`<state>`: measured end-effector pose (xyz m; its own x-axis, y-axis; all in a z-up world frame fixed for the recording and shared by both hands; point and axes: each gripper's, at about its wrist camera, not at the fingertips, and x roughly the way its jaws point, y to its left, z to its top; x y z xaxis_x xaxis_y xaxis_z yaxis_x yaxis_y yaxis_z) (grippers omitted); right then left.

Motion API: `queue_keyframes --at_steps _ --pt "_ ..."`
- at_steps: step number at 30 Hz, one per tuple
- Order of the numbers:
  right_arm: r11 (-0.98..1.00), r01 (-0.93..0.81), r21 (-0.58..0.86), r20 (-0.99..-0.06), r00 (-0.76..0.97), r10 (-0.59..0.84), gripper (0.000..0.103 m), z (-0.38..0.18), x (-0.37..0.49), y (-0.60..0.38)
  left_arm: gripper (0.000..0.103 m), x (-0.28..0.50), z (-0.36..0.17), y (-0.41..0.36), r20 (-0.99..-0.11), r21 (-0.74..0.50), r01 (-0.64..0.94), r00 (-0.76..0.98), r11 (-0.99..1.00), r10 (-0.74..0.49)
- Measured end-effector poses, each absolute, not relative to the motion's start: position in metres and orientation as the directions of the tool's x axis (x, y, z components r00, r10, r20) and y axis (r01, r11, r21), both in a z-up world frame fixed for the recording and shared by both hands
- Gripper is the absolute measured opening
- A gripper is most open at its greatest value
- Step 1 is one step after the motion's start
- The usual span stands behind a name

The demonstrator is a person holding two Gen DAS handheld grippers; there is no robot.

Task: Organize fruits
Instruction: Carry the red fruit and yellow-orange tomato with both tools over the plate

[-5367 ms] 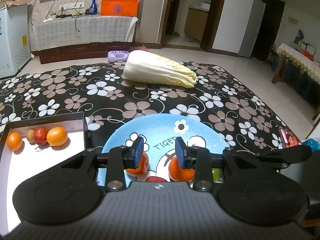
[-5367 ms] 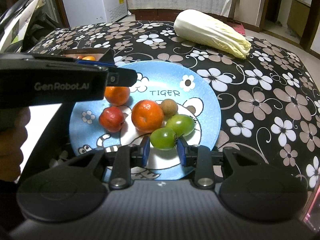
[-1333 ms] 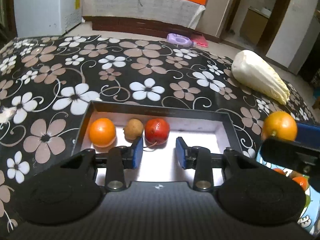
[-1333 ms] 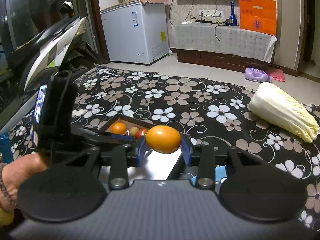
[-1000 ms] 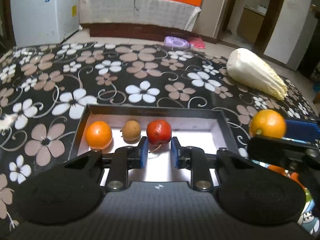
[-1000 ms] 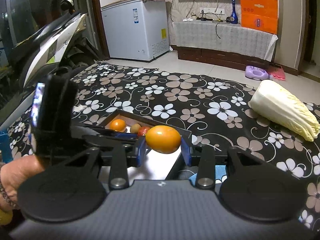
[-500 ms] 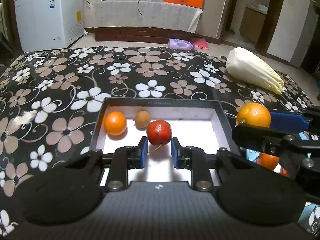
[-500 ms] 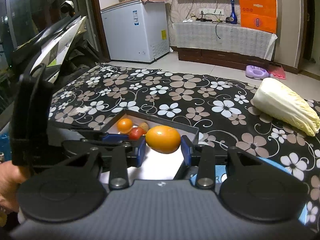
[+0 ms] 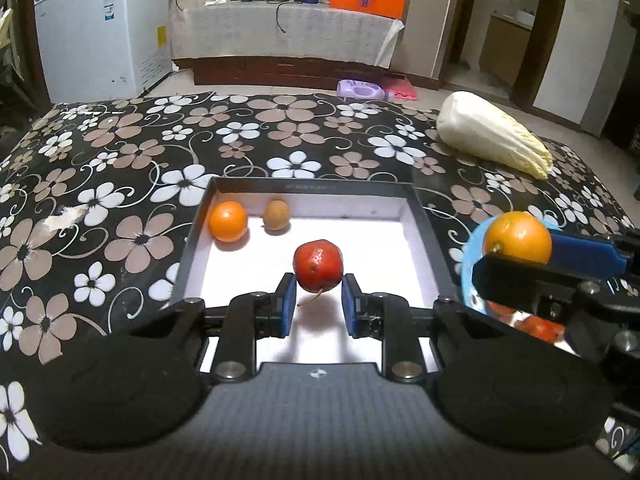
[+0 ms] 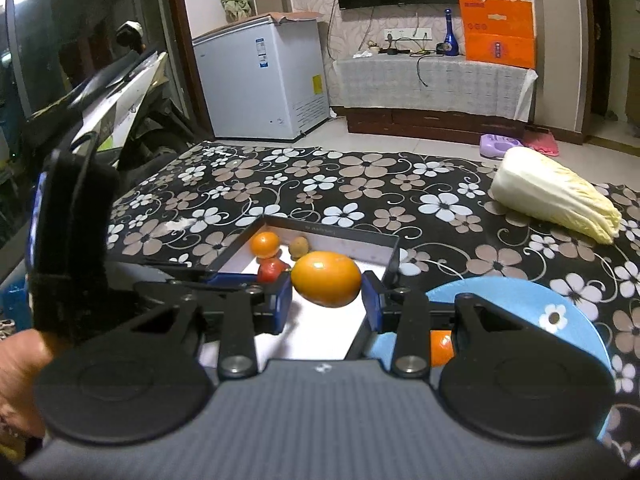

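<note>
My left gripper (image 9: 318,300) is shut on a red apple-like fruit (image 9: 318,265) and holds it above the white floor of the black-rimmed box (image 9: 312,189). An orange (image 9: 228,222) and a small brown fruit (image 9: 276,215) lie in the box's far left corner. My right gripper (image 10: 326,300) is shut on a large orange (image 10: 326,278), lifted beside the box's right wall; it also shows in the left wrist view (image 9: 518,238). The blue plate (image 10: 520,300) lies to the right with an orange fruit (image 10: 440,346) partly hidden on it.
A napa cabbage (image 9: 492,140) lies at the far right of the flowered black cloth (image 9: 120,152). A white freezer (image 10: 264,80) and a scooter (image 10: 120,100) stand beyond the left side. A purple bottle (image 9: 360,90) lies on the floor behind.
My left gripper closed on the red fruit in the box and lifted it back toward me. My right gripper kept the large orange lifted beside the box.
</note>
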<state>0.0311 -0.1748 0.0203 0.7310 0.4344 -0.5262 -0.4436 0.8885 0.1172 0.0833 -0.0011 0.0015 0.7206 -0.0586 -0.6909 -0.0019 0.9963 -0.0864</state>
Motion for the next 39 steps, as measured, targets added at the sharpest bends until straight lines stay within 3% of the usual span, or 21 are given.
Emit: queue_keyframes --at_steps 19,27,39 --pt "0.928 -0.357 0.111 -0.5 0.787 0.362 0.041 0.03 0.016 -0.245 0.029 0.081 0.01 -0.064 -0.671 -0.11 0.121 0.723 0.987 -0.163" --pt "0.968 -0.226 0.109 -0.547 0.8 0.249 0.041 0.016 0.021 -0.291 0.029 0.079 0.004 -0.102 -0.677 -0.12 0.207 0.699 0.971 -0.233" --pt "0.981 -0.185 0.063 -0.599 0.779 0.185 0.041 -0.002 0.039 -0.302 0.029 0.07 -0.001 -0.143 -0.657 -0.155 0.332 0.668 0.93 -0.348"
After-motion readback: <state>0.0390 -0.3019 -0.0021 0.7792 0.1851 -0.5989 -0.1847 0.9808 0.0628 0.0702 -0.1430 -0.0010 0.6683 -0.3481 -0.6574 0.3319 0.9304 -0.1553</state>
